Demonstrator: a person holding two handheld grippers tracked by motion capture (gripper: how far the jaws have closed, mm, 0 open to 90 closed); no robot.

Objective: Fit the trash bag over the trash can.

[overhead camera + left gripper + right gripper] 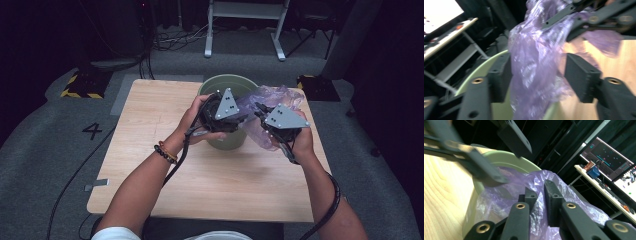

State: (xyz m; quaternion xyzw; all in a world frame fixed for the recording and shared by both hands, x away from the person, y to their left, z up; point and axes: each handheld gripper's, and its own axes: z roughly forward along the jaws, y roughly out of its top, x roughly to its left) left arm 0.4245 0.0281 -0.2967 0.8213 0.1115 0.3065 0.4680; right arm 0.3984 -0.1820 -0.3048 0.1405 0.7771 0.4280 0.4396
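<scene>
**Fitting the purple bag into the green bin**

High view: both hand-held grippers work the purple bag (272,100) above the green bin (225,85), far on the surface (150,150).

Left gripper view: left hand-held gripper (537,77) stands apart, film hanging between its jaws.

Right gripper view: right hand-held gripper (539,195) is clamped on the bag.

Next, judging by this: the left regrips and spreads the bag over the rim.

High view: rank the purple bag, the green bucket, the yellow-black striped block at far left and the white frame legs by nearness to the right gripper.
1. purple bag, pinched in the right gripper
2. green bucket, just left
3. white frame legs, behind the table
4. striped block, on the floor, far left
</scene>
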